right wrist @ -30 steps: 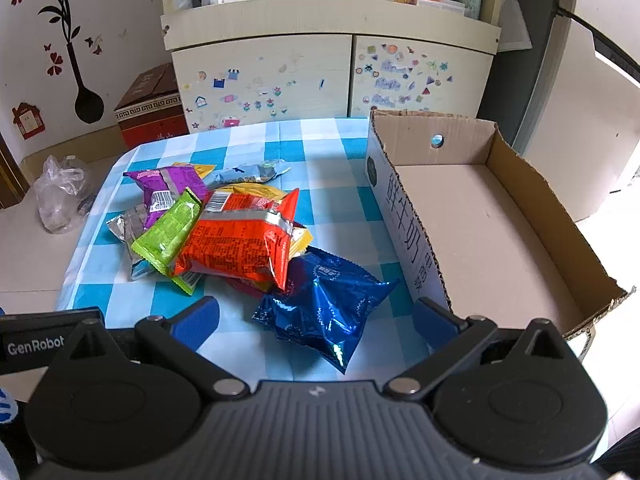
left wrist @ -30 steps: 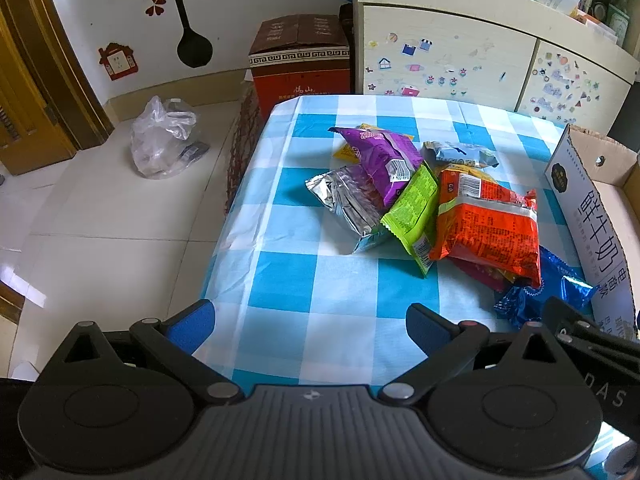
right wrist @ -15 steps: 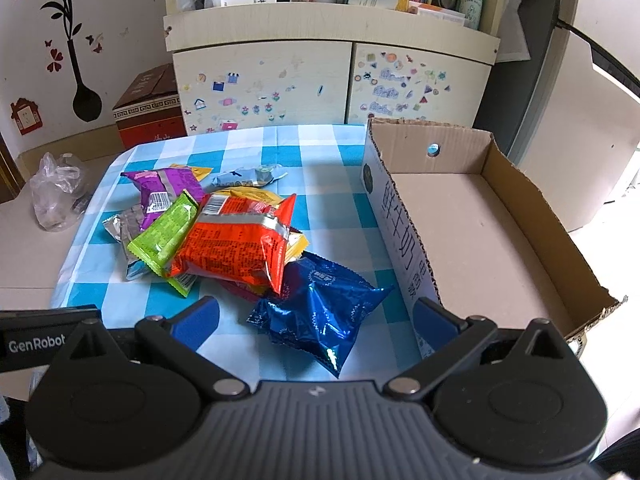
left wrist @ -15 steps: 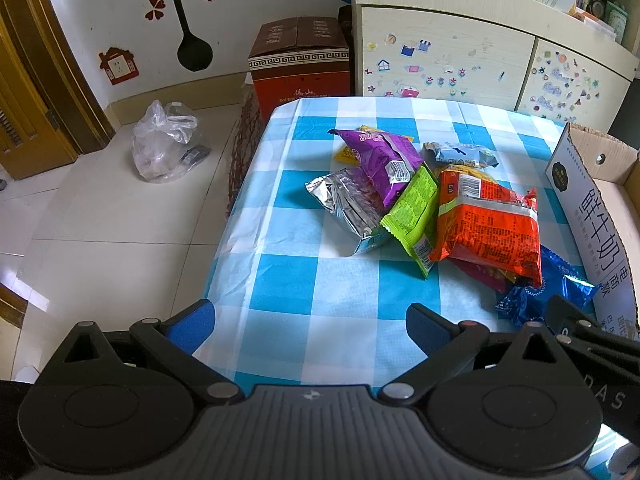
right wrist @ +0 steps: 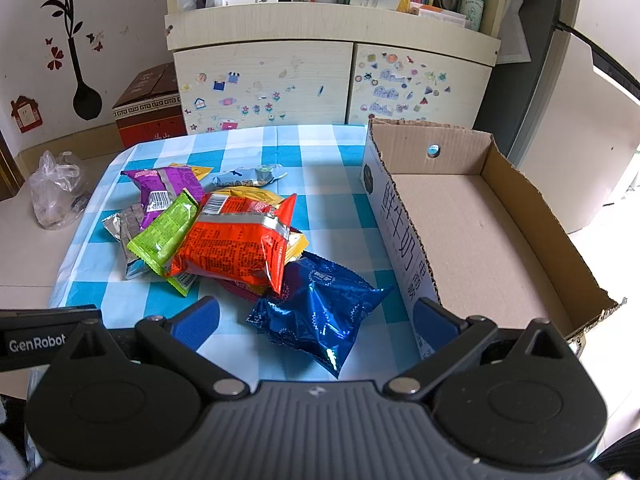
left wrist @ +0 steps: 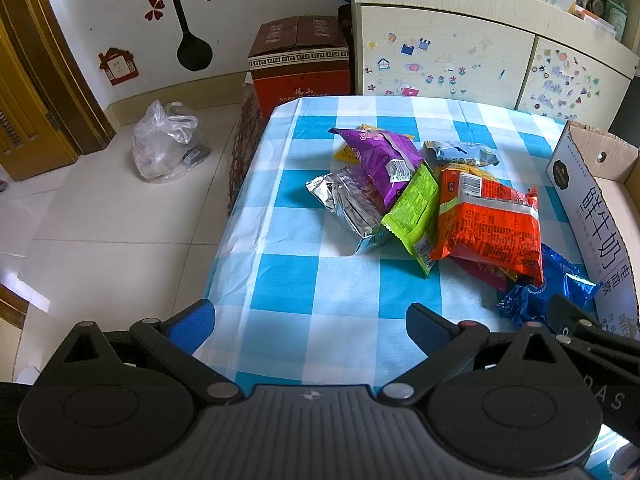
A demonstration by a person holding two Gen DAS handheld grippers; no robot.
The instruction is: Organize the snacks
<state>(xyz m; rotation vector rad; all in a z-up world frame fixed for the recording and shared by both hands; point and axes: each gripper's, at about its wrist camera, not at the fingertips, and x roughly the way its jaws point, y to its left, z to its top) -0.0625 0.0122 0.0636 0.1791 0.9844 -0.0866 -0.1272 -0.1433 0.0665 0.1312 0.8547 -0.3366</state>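
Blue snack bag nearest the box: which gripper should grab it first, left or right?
Right. The blue snack bag lies just ahead of the open right gripper, beside the empty cardboard box. The left gripper, also open, faces bare tablecloth, with the bag off to its side.

Bright daylight, sharp focus — fisheye bending at edges.

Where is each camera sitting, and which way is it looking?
Left wrist: on the left gripper, looking across the checkered table at the snack pile; its open fingers show.
Right wrist: on the right gripper, facing the blue packet and cardboard box; open fingers show.
Shared: orange packet, box, cabinet.
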